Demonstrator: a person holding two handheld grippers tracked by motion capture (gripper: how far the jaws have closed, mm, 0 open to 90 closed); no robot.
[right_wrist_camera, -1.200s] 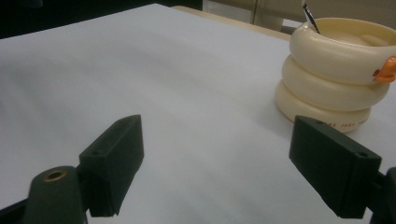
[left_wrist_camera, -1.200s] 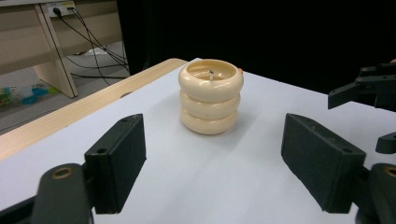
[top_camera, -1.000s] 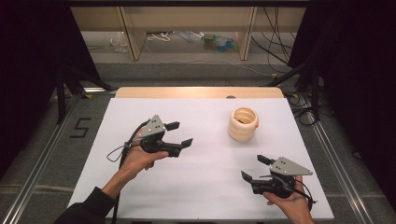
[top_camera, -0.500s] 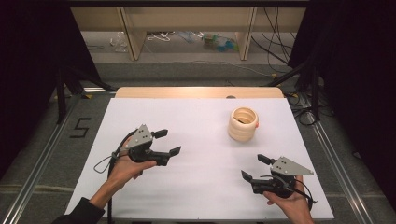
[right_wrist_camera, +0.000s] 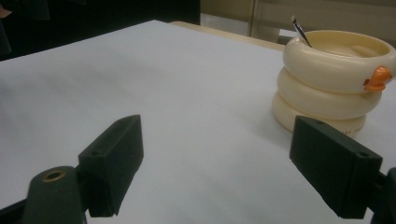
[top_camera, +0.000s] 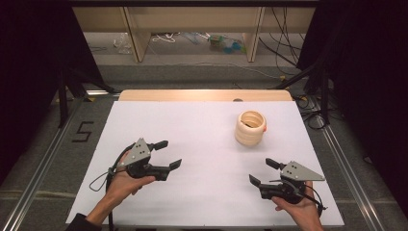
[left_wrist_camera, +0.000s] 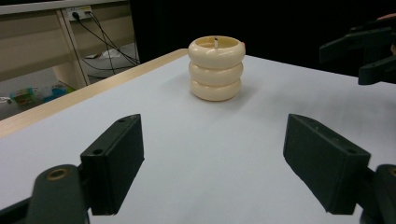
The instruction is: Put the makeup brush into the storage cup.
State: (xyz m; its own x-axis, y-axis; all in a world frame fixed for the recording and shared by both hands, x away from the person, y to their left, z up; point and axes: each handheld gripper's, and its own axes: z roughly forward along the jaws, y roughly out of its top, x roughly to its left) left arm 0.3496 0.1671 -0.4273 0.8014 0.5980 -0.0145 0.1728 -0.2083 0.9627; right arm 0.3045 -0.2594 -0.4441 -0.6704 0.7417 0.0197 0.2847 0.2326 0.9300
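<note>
A cream holder (top_camera: 250,128) shaped like three stacked rings stands upright on the white table (top_camera: 207,125), right of centre toward the back. It carries a small orange beak-like knob (right_wrist_camera: 377,78), and a thin dark tip (right_wrist_camera: 299,30) pokes out of its open top. My left gripper (top_camera: 169,155) is open at the front left, jaws pointing right toward the holder (left_wrist_camera: 216,68), well short of it. My right gripper (top_camera: 262,172) is open at the front right, jaws pointing left, with the holder (right_wrist_camera: 330,80) off to its right. Nothing lies between either pair of jaws.
The table's wooden back edge (top_camera: 204,95) runs behind the holder. Metal rails (top_camera: 41,163) flank the table on both sides. Beyond the table are shelving legs and cables (top_camera: 211,41) on the floor. My right gripper (left_wrist_camera: 369,51) shows far right in the left gripper view.
My left gripper has moved back toward the front left, away from the table's middle, staying open. The right gripper and the holder have not moved.
</note>
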